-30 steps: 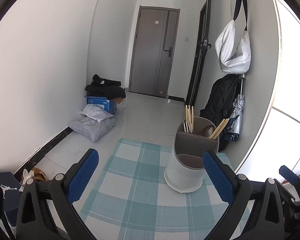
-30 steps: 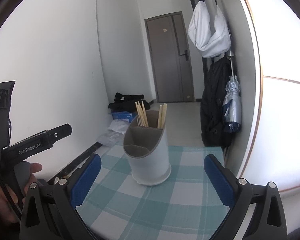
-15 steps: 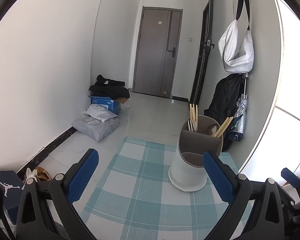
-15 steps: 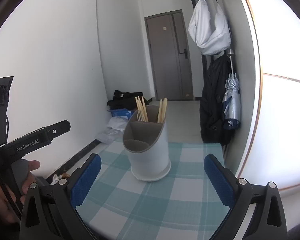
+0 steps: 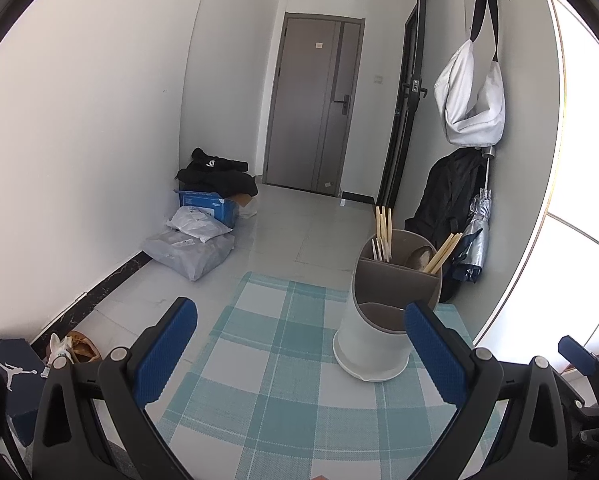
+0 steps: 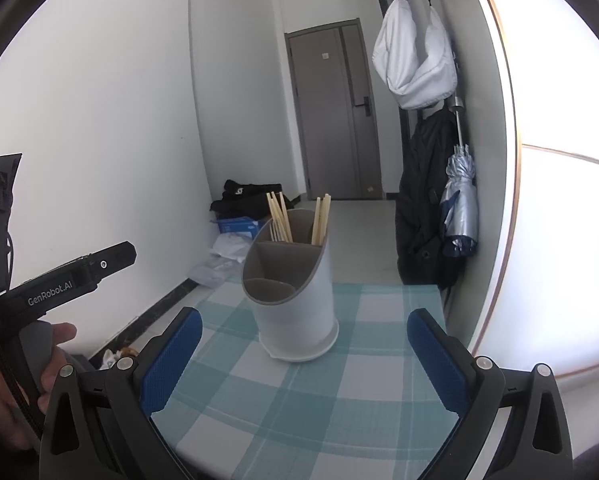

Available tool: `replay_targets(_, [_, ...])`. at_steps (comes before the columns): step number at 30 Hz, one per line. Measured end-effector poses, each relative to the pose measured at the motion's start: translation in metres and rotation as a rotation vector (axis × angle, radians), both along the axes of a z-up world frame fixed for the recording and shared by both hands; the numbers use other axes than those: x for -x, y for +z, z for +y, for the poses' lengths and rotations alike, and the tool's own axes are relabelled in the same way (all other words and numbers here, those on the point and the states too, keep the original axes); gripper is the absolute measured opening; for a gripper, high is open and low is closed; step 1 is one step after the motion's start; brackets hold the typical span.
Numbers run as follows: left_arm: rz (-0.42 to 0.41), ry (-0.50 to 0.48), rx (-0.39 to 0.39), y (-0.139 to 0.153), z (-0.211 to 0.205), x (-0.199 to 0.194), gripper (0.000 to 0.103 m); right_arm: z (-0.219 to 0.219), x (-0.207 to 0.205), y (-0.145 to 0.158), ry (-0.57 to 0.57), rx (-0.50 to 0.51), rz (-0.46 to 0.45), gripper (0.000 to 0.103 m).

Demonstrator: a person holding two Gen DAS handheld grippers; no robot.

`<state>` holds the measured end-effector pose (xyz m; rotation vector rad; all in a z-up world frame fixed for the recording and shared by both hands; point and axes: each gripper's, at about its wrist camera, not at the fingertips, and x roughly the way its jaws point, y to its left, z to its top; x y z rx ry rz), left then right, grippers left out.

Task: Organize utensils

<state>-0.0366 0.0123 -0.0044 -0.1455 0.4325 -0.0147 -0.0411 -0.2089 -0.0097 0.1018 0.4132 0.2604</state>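
Observation:
A white utensil holder (image 5: 383, 320) with a grey divided insert stands on the teal checked tablecloth (image 5: 279, 380). Wooden chopsticks (image 5: 383, 232) and a metal spoon (image 5: 417, 258) stand in its back compartments; the front compartment looks empty. The holder also shows in the right wrist view (image 6: 295, 300) with chopsticks (image 6: 279, 216). My left gripper (image 5: 299, 344) is open and empty, the holder just beyond its right finger. My right gripper (image 6: 299, 344) is open and empty, with the holder straight ahead between its fingers.
The table's far edge lies just behind the holder. Beyond it are a tiled floor, bags and a blue box (image 5: 207, 204) by the left wall, a grey door (image 5: 315, 108), and a black jacket (image 5: 443, 208) and umbrella (image 6: 459, 208) on the right wall. The left gripper's body (image 6: 71, 280) shows at the right view's left.
Both views have shifted slightly; the holder sits a little further right and nearer in the left view, and more central in the right view. Both grippers stay open.

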Motion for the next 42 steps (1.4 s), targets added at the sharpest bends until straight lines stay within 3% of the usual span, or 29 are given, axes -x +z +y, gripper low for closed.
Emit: replay_targets(42, [-0.005, 0.013, -0.025, -0.0001, -0.0082, 0.0036, 0.102, -0.0035, 0.0004, 0.0009, -0.031, -0.001, 0.018, 0.103])
